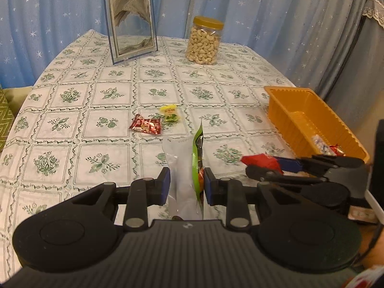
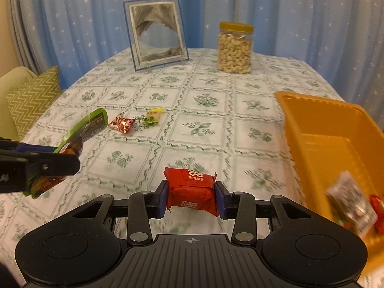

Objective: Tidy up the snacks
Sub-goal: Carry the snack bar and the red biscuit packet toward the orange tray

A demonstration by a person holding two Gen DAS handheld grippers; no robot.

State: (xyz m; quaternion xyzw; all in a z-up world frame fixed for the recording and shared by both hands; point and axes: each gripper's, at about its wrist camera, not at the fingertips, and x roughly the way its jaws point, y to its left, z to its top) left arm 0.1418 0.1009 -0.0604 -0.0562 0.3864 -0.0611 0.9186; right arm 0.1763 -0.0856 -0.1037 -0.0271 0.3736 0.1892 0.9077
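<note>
Left gripper (image 1: 186,185) was clamped on a tall green-and-clear plastic snack pouch (image 1: 187,168), held edge-on and upright between the blue pads, above the near part of the table (image 1: 120,96). Same pouch showed at far left in the right wrist view, tilted, green top pointing right.

Right gripper (image 2: 191,198) was pinching a red foil-wrapped square snack cake (image 2: 192,189) by its two sides, lifted above the table, just left of the orange plastic rectangular tray (image 2: 319,117). Tray sat at the right edge of the table and held a clear wrapped snack (image 2: 352,204) and a small red wrapped piece (image 2: 376,206) at its near end; both blurred.

Still on the floral tablecloth, mid-table: a small red foil candy (image 1: 145,126) and a yellow-green wrapped candy (image 1: 171,113), just beside each other, well apart from the tray.

Far side: clear cashew jar with yellow lid (image 1: 204,40) at right, blue-framed sand picture (image 1: 130,24) at left, both upright.
</note>
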